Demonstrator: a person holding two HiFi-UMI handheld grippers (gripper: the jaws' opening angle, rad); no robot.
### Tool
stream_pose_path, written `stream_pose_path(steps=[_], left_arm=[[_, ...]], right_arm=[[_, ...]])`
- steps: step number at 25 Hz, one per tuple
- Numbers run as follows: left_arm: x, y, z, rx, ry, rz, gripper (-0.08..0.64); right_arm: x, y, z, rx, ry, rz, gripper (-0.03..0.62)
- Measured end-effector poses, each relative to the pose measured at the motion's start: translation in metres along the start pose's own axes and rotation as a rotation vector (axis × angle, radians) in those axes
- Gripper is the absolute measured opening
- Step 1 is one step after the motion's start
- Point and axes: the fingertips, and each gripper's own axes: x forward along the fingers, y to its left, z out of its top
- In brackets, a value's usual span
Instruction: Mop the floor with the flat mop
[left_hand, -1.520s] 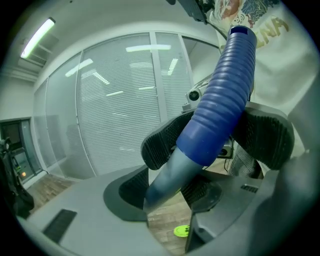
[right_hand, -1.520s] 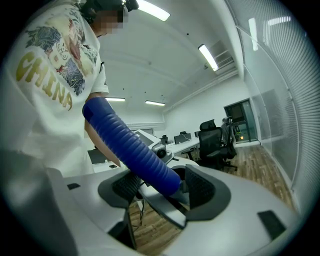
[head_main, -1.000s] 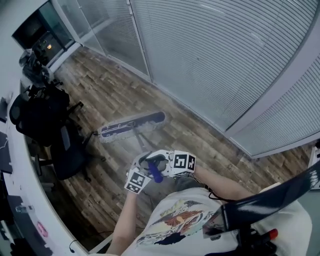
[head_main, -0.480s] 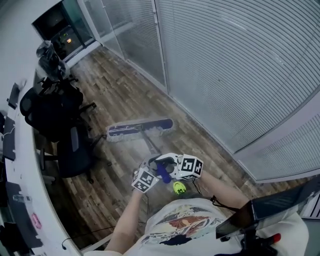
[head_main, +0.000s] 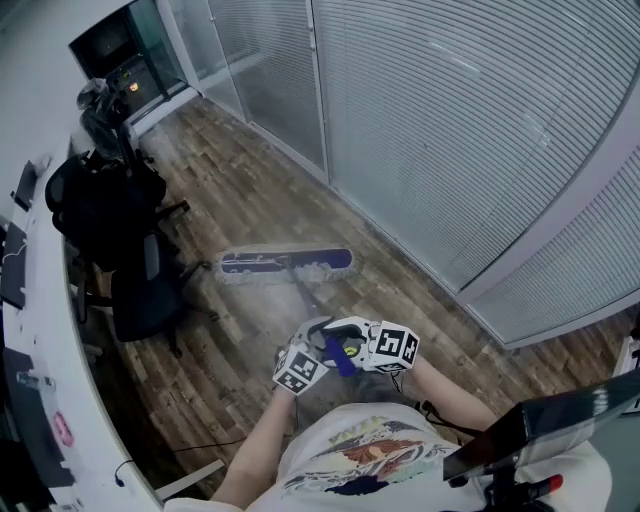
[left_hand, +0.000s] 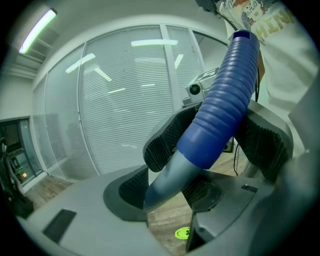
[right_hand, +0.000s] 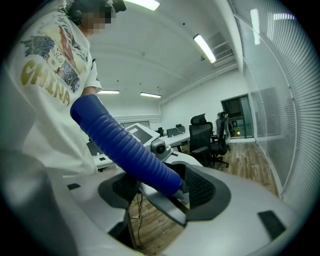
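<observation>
**Both Grippers Locked on the Mop Handle, Head Flat on the Boards**

My two grippers sit close together in front of my chest, and both have hold of the flat mop (head_main: 287, 263). My left gripper (left_hand: 162, 192) has its jaws closed on the grey handle (left_hand: 167, 175), right under the point where the ribbed blue grip (left_hand: 220, 105) ends. My right gripper (right_hand: 160, 187) is clamped around the lower end of that blue grip, pads pressed on either side of it. Seen from my head, the left gripper (head_main: 305, 358) and right gripper (head_main: 365, 345) touch or nearly touch, marker cubes facing up, and the grip pokes out between them.

From there the handle slants away and down to the mop head (head_main: 287, 263), which lies flat on the wooden floor (head_main: 250, 190) on the far side of my grippers, its long side running left to right. The glass wall (head_main: 450, 130) with its blinds runs along the right, well apart from the mop head. On the left stand black office chairs (head_main: 135, 300), the nearest just beside the mop head's left end, and further left is the curved white desk (head_main: 45, 340). A small green sticker (left_hand: 183, 233) shows on the boards under my left gripper.
</observation>
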Motion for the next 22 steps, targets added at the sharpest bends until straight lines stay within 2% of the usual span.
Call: stream_pose_path(steps=[5, 9, 16, 22], left_arm=[[-0.057, -0.092, -0.021, 0.012, -0.025, -0.038, 0.172], [-0.085, -0.163, -0.023, 0.026, -0.034, -0.083, 0.172], [-0.119, -0.256, -0.023, 0.048, -0.024, -0.136, 0.172], [-0.135, -0.346, -0.019, 0.078, 0.014, -0.183, 0.173]], right_arm=[[0.015, 0.104, -0.024, 0.009, 0.014, -0.047, 0.258], [0.006, 0.175, -0.038, 0.032, 0.002, -0.096, 0.258], [-0.009, 0.267, -0.054, 0.049, -0.006, -0.141, 0.258], [-0.041, 0.347, -0.074, 0.082, -0.070, -0.190, 0.258]])
